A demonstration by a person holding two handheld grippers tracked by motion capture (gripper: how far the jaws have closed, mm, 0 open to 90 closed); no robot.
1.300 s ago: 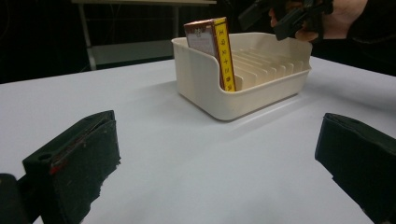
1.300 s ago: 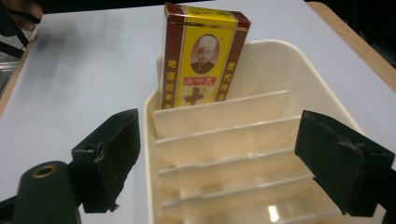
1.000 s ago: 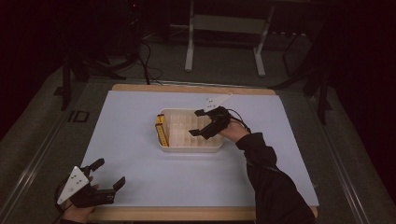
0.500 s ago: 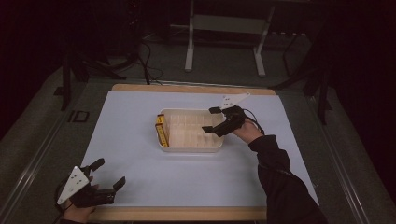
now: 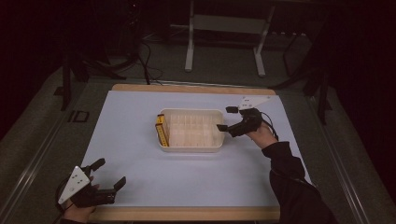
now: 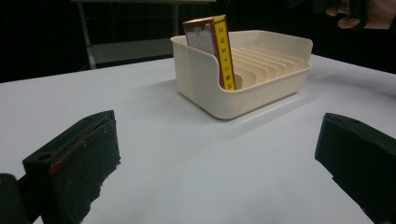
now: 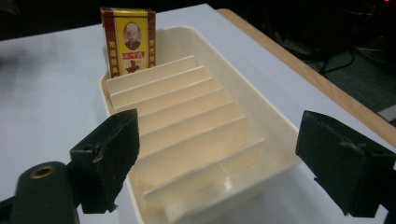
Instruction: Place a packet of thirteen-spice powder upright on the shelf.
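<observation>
centrally on the white counter sits a cream slotted tray, with bare surface all round it out to the wooden near and far edges. a yellow and brown box stands upright in the tray's leftmost slot. the right tongs hover open at the tray's right end, holding nothing. the left tongs rest open and empty at the near left corner, well apart from the tray. beyond the counter, the dark room is hard to make out.
</observation>
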